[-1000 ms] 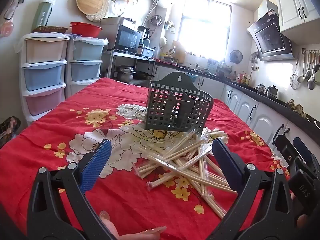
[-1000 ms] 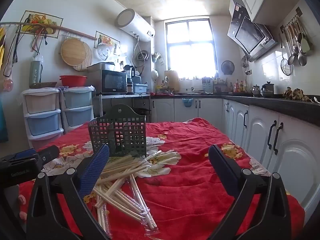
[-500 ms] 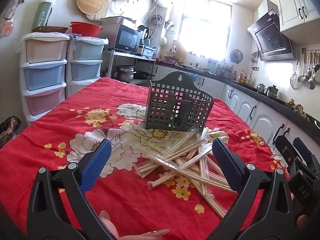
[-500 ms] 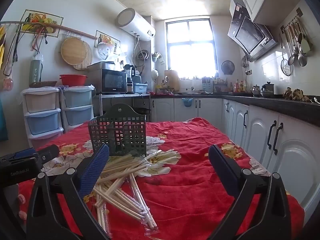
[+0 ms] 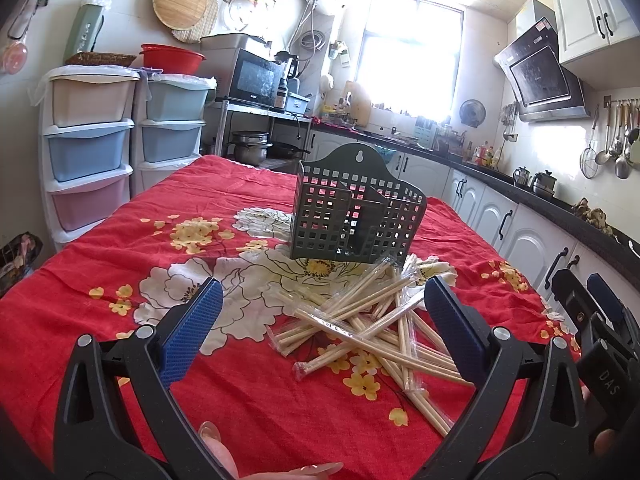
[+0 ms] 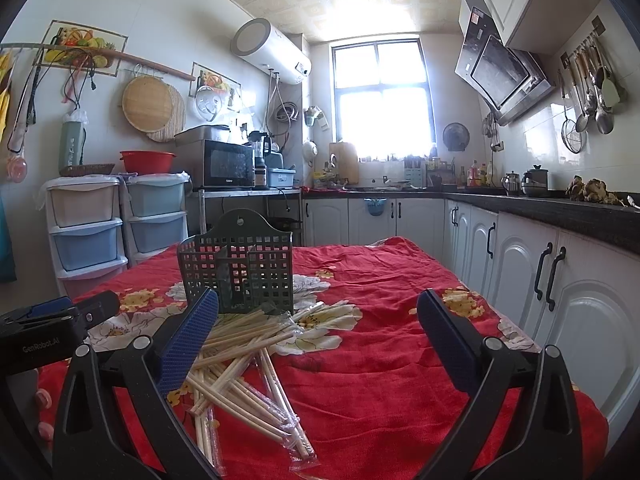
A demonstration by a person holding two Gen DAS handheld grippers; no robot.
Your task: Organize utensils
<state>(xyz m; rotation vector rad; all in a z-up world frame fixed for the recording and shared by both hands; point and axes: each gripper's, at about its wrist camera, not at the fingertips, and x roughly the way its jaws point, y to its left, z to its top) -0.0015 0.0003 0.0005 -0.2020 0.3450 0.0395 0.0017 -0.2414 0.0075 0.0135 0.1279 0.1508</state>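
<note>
Kitchen light floods in from the far window over my worktop (image 5: 100,264), which wears a red flowered cloth. Near its middle stands the dark perforated caddy (image 5: 354,212), upright, compartments empty as far as I can see. Just in front of it, on my side, lies a loose heap of chopsticks (image 5: 372,320), each pair sealed in a clear sleeve, crossing one another at all angles; the nearest ends of the heap touch the caddy's base.

I judge these light and stiff, but the film sleeves look slick and crinkly, so a pinch near a tip may let the pair slide or swivel. I would take one pair at mid-length, choosing a top one that lies free of the tangle, such as the long one slanting across the heap's near side (image 5: 384,354).

Both tools hover above the cloth short of the heap. My left gripper (image 5: 320,336) has its fingers spread wide, holding nothing; my right gripper (image 6: 318,344) is likewise agape and empty, the heap sitting toward its left finger.

Against the earlier frames I find no change: heap, caddy and both tools sit where they did.
</note>
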